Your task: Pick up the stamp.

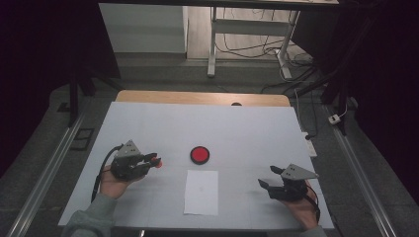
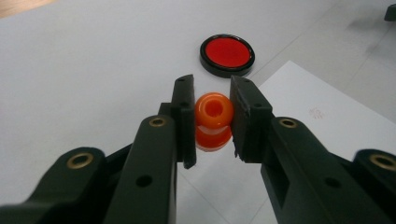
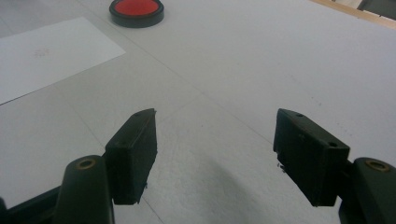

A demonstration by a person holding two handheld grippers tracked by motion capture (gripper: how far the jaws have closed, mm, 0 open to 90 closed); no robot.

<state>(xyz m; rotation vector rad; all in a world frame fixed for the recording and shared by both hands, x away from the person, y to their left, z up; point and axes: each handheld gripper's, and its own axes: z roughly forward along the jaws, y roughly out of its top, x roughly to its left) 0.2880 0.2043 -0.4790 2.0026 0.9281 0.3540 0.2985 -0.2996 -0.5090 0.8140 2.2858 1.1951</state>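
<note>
An orange knob-shaped piece with a hole in its top is clamped between the black jaws of my left gripper; it stands on or just above the white table cover. From above, the left gripper sits at the table's left with the orange piece at its tips. A round red pad in a black rim lies mid-table, just beyond the held piece. A white sheet of paper lies in front of it. My right gripper rests at the right, open and empty.
The white cover spans the table, with a wooden strip along its far edge. Metal rails run down both sides. Desk legs and cables are on the floor beyond the table.
</note>
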